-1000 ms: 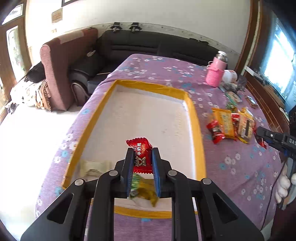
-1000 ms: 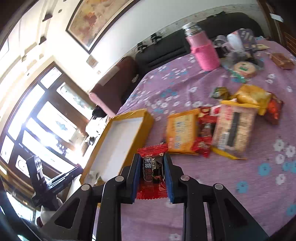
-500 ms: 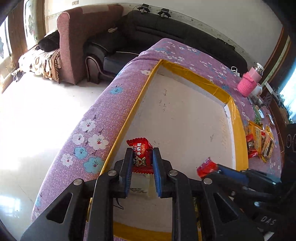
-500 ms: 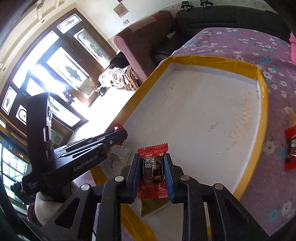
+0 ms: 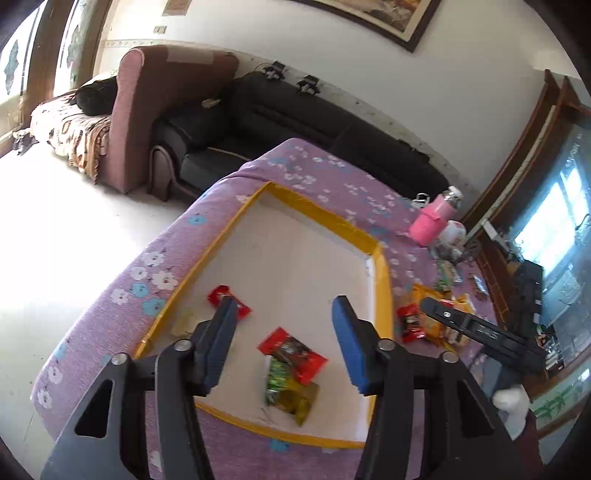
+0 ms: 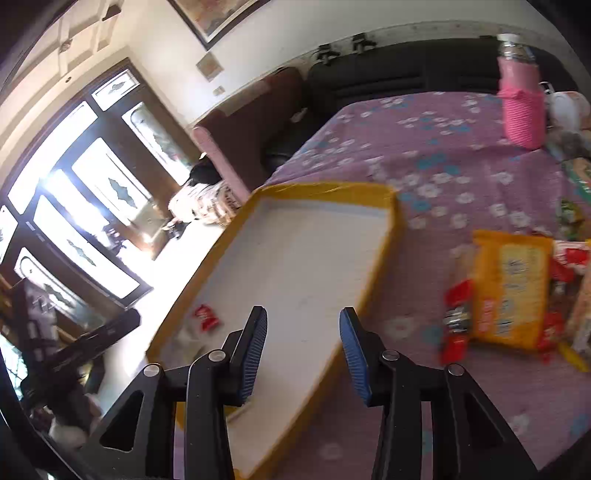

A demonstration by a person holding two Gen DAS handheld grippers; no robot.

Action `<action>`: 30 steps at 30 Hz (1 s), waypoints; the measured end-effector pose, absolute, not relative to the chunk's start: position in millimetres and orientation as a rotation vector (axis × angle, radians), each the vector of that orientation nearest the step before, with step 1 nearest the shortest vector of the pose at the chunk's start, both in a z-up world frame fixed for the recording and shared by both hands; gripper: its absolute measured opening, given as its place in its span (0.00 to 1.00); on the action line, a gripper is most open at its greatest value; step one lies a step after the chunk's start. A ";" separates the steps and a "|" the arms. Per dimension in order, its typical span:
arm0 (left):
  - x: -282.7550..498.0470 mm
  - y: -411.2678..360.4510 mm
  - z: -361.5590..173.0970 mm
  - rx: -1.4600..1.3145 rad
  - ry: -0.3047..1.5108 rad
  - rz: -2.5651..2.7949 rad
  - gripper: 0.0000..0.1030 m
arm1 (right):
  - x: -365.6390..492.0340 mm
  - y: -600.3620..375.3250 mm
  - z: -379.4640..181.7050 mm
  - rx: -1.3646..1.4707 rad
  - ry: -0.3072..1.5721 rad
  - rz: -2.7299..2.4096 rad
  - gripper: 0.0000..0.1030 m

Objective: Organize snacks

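Purple cloth printed with white and blue flowers covered the table (image 5: 122, 302); on it lay a shallow white tray (image 5: 295, 266) edged in yellow tape, near the table's left edge. The left gripper (image 5: 282, 332) hung above the tray's near end with its blue-padded jaws spread wide and nothing between them; below them lay a red snack packet (image 5: 293, 352) overlapping a green-and-yellow packet (image 5: 290, 393), and a second small red packet (image 5: 227, 299) lay by the tray's left rim. The right gripper (image 6: 303, 352) was likewise spread and empty, over the tray's right rim (image 6: 384, 243). Beyond that rim, on the cloth, sat a yellow biscuit pack (image 6: 511, 293) among red wrappers (image 6: 456, 321); a pink-sleeved flask (image 6: 521, 99) stood towards the far end. Behind the table ran a black sofa (image 5: 317, 122) beside a dusty-pink armchair (image 5: 147, 110); dark-framed glazed doors (image 6: 92, 206) blazed with daylight; a framed picture (image 5: 373, 14) hung on the pale wall.
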State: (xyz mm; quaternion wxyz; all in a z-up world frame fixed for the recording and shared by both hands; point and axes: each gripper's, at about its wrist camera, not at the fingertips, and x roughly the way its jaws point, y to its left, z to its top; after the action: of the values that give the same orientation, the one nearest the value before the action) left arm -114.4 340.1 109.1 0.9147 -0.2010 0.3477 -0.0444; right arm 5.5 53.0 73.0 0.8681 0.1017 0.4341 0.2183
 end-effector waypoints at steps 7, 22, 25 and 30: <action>-126.2 286.2 109.1 -0.357 0.712 -0.196 0.58 | 22.7 21.3 44.5 0.130 0.936 0.357 0.39; -126.7 233.3 102.2 -0.312 0.767 -0.282 0.58 | -3.9 1.8 20.1 0.307 1.100 0.565 0.05; -120.9 212.1 97.2 -0.289 0.791 -0.322 0.58 | -15.0 -49.3 40.7 0.331 0.968 0.429 0.20; -98.2 173.0 78.6 -0.275 0.863 -0.380 0.58 | -10.0 -102.0 43.5 0.378 0.894 0.308 0.37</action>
State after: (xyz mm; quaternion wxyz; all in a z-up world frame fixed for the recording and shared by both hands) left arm -98.2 173.0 78.6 0.8818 -0.1321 0.4145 -0.1824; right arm -10.0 -102.0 43.5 0.8732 0.1809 0.4279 0.1472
